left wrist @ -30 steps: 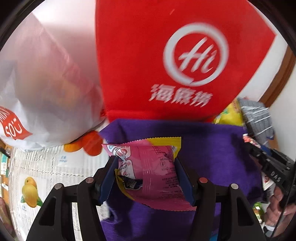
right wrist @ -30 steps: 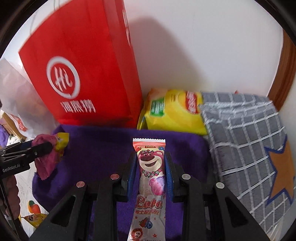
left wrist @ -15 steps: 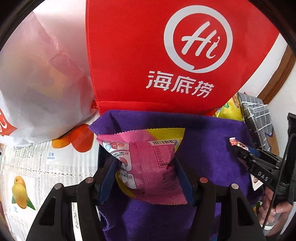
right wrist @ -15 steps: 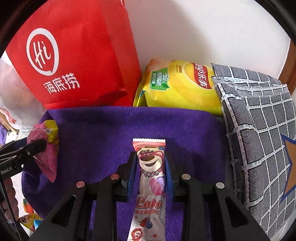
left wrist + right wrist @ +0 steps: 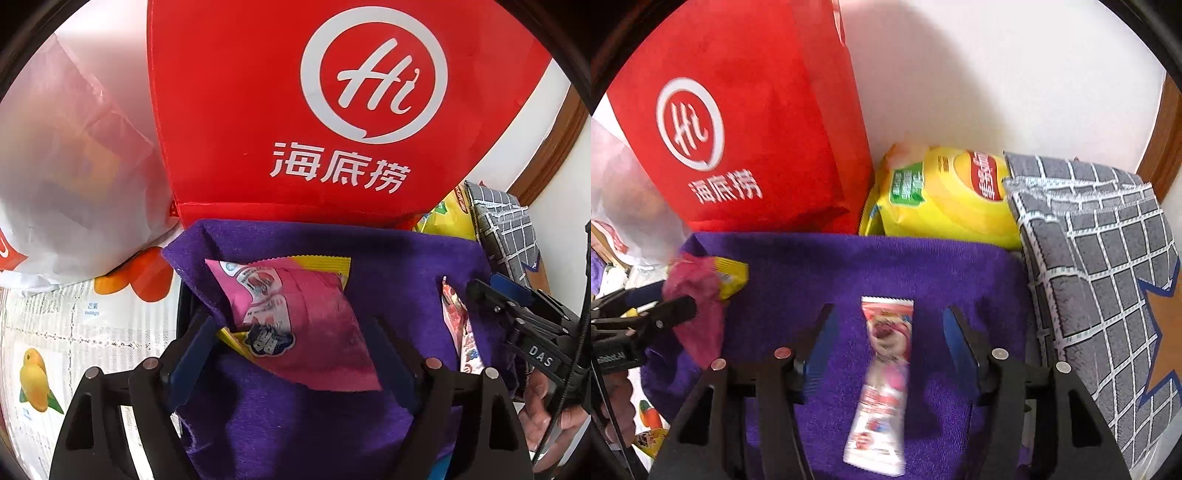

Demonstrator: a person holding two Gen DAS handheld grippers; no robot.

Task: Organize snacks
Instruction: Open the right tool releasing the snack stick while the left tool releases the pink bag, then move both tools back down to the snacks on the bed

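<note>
Letting go with both hands — your left gripper (image 5: 295,354) is opening off the pink snack packet (image 5: 306,325), your right gripper (image 5: 886,343) off the long snack bar (image 5: 882,376). Both now lie released on the purple cloth (image 5: 886,266) — placement looks done. The bar is motion-blurred; its lower end is hard to read.

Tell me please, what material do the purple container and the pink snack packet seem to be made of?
Purple container: probably soft fabric, towel-like or felt; matte, fuzzy surface and limp, folding rim. Pink snack packet: likely thin plastic film, slightly glossy; it has a zigzag-cut sealed edge, printed graphics and creases.
</note>
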